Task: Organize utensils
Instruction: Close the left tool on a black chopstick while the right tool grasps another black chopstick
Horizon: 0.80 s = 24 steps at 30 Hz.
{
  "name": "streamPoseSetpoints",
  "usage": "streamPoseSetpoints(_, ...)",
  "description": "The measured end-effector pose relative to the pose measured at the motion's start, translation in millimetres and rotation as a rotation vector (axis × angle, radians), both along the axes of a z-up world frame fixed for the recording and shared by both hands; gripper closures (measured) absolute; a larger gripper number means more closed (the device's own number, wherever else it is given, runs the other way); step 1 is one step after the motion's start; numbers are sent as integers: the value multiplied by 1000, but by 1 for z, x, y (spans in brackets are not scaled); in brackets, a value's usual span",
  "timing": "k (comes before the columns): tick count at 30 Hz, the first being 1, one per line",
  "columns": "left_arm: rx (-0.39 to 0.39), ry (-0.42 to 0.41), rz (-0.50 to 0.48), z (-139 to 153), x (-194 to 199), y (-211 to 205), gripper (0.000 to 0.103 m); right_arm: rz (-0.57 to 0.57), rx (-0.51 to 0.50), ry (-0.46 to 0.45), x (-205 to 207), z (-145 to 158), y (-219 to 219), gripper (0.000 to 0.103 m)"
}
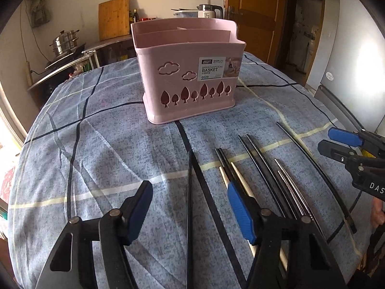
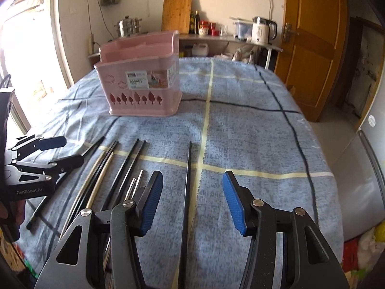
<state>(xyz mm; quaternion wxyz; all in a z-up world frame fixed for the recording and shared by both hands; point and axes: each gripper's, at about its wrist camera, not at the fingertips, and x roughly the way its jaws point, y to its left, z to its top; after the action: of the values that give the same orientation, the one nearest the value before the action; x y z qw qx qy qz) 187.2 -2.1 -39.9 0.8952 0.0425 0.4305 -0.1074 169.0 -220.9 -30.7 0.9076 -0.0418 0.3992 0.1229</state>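
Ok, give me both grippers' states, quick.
Left gripper: open, straddling a black chopstick, not gripping.
Right gripper: open, another black chopstick between its fingers.

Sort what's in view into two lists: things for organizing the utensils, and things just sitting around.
For the job:
pink basket
black chopsticks
pale wooden chopsticks
metal chopsticks

Just around:
cutting board
kettle
steamer pot
oil bottle
checked tablecloth

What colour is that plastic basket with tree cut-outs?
The plastic utensil basket is pale pink; the left wrist view shows it best.
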Motion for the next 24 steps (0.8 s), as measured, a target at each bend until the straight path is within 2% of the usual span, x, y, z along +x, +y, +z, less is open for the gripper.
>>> streamPoseSetpoints(5, 10, 51, 2, -11, 20, -3, 61, 18, -10, 89, 28, -17, 7, 67)
streamPoseSetpoints(13, 50, 76, -7, -13, 33, -9, 72, 26, -31, 152, 49, -27, 14, 72)
streamPoseSetpoints(14, 50, 81, -10, -13, 35, -9, 75, 26, -34, 155, 52, -28, 16, 74)
streamPoseSetpoints(16, 54, 88, -18, -12, 37, -10, 87, 28, -37, 161, 56, -27, 17, 84)
streamPoseSetpoints(17, 61, 90, -20, -12, 37, -12, 97, 31, -33, 166, 57, -28, 18, 96)
streamPoseSetpoints(19, 59, 103, -16, -10, 39, -12, 99, 36, -29, 179, 59, -27, 19, 98)
streamPoseSetpoints(21, 23, 118, -14, -8, 41, -9, 99, 39, -23, 179, 61, -24, 20, 98)
streamPoseSetpoints(24, -1, 107, -15, 2, 39, -7, 99, 35, -2, 164, 59, -14, 17, 98)
